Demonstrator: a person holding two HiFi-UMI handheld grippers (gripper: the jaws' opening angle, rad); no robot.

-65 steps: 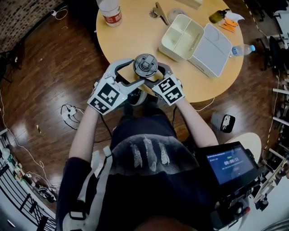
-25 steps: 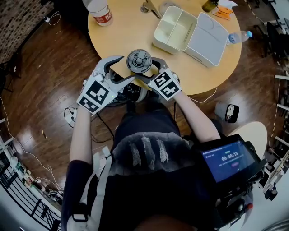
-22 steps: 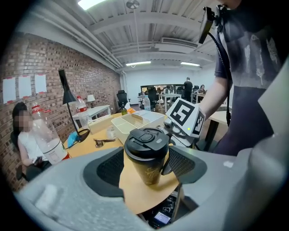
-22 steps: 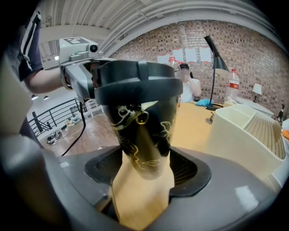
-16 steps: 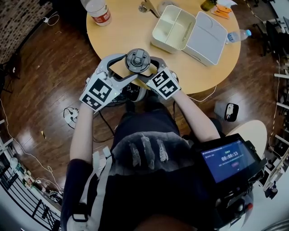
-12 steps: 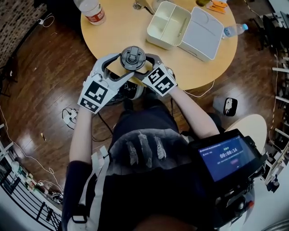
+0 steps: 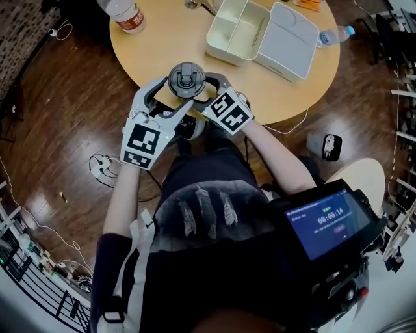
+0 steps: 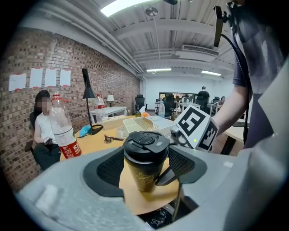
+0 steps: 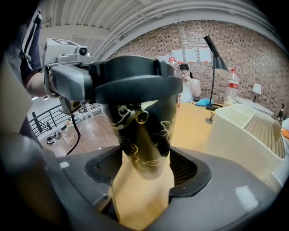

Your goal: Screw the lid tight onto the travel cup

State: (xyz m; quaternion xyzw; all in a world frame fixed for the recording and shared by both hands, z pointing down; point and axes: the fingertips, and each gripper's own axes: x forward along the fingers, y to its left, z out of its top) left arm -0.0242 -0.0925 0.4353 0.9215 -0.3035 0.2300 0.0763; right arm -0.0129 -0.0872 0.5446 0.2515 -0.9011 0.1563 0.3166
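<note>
One travel cup (image 8: pixel 144 178) stands upright at the near edge of one round table (image 7: pixel 162 39), with one lid (image 8: pixel 146 143) on top. Two grippers: the left gripper (image 8: pixel 146 155) is clamped across the lid, and the right gripper (image 9: pixel 145 164) grasps the cup's lower body. Far side: one open lunch box (image 7: pixel 229 57), one red-labelled bottle (image 7: pixel 123 13) at left, cut off by the picture's edge, and one small bottle (image 7: pixel 333 34) at right.

Fingers (image 8: pixel 110 168) of the left gripper (image 8: pixel 146 164) press either side of the travel cup's (image 8: pixel 144 179) black lid (image 8: pixel 145 143).
</note>
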